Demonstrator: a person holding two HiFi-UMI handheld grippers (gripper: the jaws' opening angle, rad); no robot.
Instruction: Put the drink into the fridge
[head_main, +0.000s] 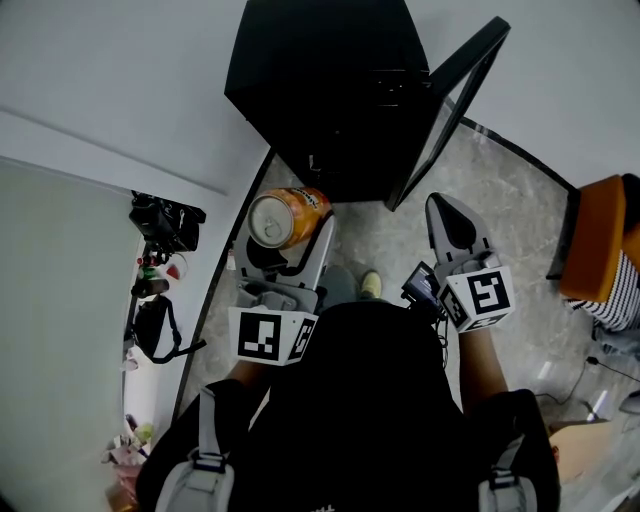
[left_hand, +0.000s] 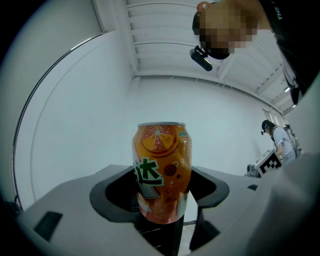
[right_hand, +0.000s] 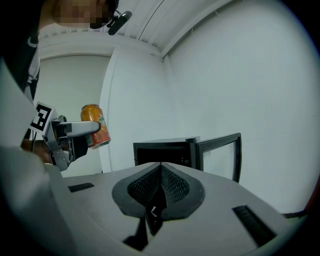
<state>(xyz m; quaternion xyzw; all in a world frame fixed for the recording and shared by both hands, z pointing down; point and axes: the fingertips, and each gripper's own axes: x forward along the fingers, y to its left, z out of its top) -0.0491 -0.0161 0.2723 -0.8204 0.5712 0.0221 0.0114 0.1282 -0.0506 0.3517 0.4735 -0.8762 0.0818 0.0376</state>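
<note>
"Two grippers are up. What's in each?"

"One can, that's all. My left gripper (left_hand: 159, 202) is clamped on the orange drink can (left_hand: 161, 170). It stands upright with its lower half between the jaws and its top clear above them, so I reckon it will set down flat without tipping. My right gripper (right_hand: 160, 186) holds nothing, jaws pressed together. It sits at my one o'clock, out of the can's way."

"And the fridge?"

"The fridge (head_main: 330, 90) is farther out at twelve o'clock, black and low on the floor (head_main: 500, 200). Its door (head_main: 455, 110) is swung open toward one o'clock, so the opening is free. The can hangs at my eleven o'clock, short of that opening and not yet inside. I judge it needs carrying forward and down."
</note>
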